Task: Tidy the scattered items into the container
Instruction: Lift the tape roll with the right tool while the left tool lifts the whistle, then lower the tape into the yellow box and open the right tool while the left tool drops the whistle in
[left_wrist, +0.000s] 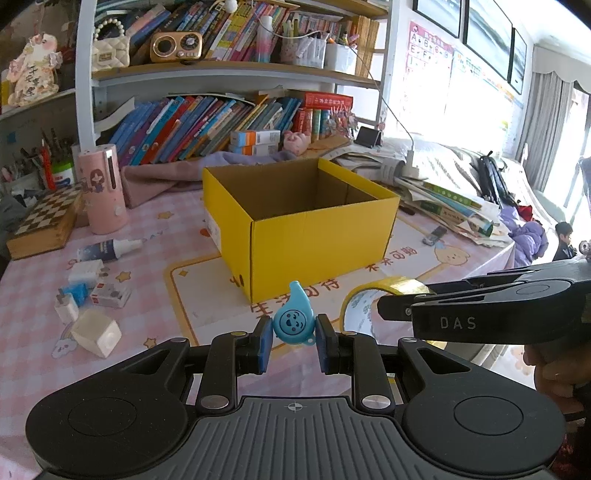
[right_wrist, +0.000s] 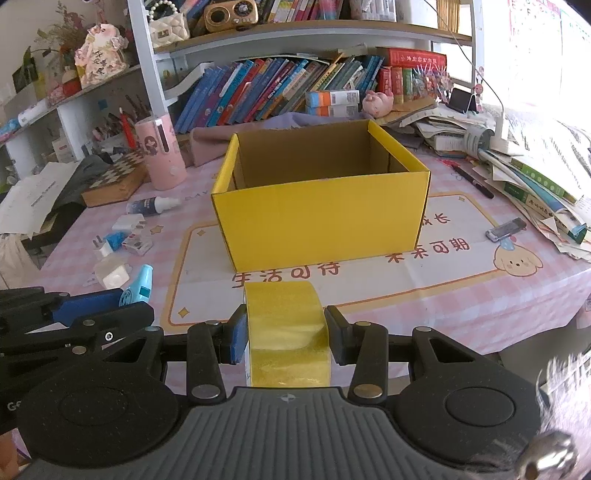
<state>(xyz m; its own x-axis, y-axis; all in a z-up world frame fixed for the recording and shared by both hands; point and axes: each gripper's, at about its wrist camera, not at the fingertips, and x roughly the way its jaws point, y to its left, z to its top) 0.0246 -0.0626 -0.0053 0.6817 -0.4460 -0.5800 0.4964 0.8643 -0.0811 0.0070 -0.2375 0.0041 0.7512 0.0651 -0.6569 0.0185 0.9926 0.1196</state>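
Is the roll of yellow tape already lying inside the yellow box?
No, the right gripper holds the yellow tape roll in front of the yellow box.

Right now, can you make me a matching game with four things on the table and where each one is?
Things:
1. blue whistle
2. yellow tape roll
3. yellow box
4. chessboard

Places:
A. open, in the middle of the table
B. held in the right gripper
C. beside the pink cylinder, at the table's edge
D. held in the left gripper

Pairs: 1-D, 2-B, 3-A, 4-C
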